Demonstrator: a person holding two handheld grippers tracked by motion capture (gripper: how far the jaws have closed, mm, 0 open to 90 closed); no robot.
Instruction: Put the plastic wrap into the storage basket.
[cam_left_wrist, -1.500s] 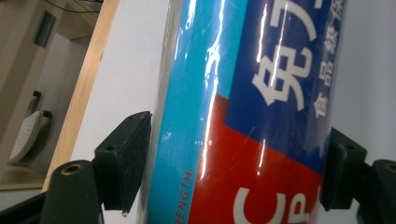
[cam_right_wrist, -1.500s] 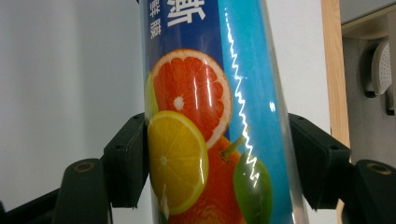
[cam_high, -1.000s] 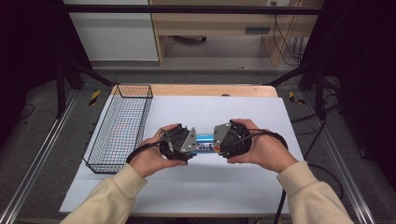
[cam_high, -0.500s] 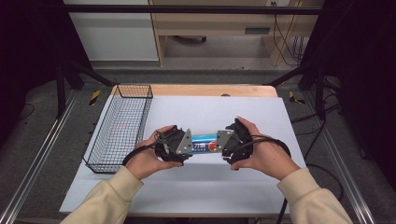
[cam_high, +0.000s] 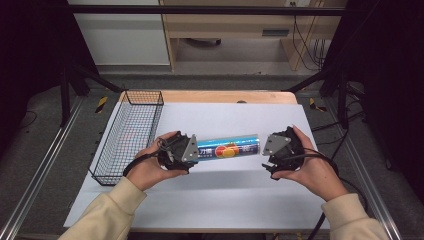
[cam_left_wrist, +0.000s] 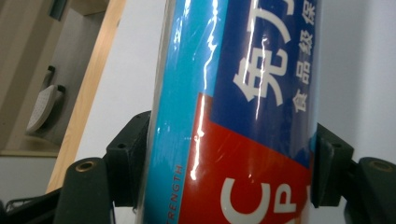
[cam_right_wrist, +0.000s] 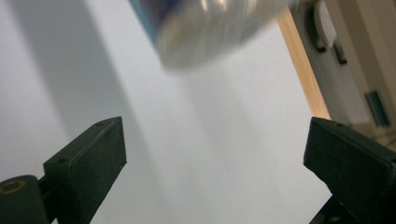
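A blue tube (cam_high: 230, 148) with red and orange print lies level over the middle of the white table, its length running left to right. My left gripper (cam_high: 196, 151) is shut on its left end; in the left gripper view the pads (cam_left_wrist: 130, 163) press both sides of the tube (cam_left_wrist: 233, 107). My right gripper (cam_high: 269, 152) stands open just off the tube's right end, apart from it. Its jaws have just been opening, and nothing is between them (cam_right_wrist: 215, 158). The tube's silver end (cam_right_wrist: 210, 28) shows blurred above the jaws.
A black wire basket (cam_high: 142, 93) stands along the table's left side, close to my left hand. The white table cover (cam_high: 225, 200) has a wooden edge (cam_high: 210, 96) at the back. Shelving stands on the floor beyond.
My right gripper has let go of the tube's right end, opened, and drawn away to the right. The left gripper has kept its hold, and more of the tube now shows.
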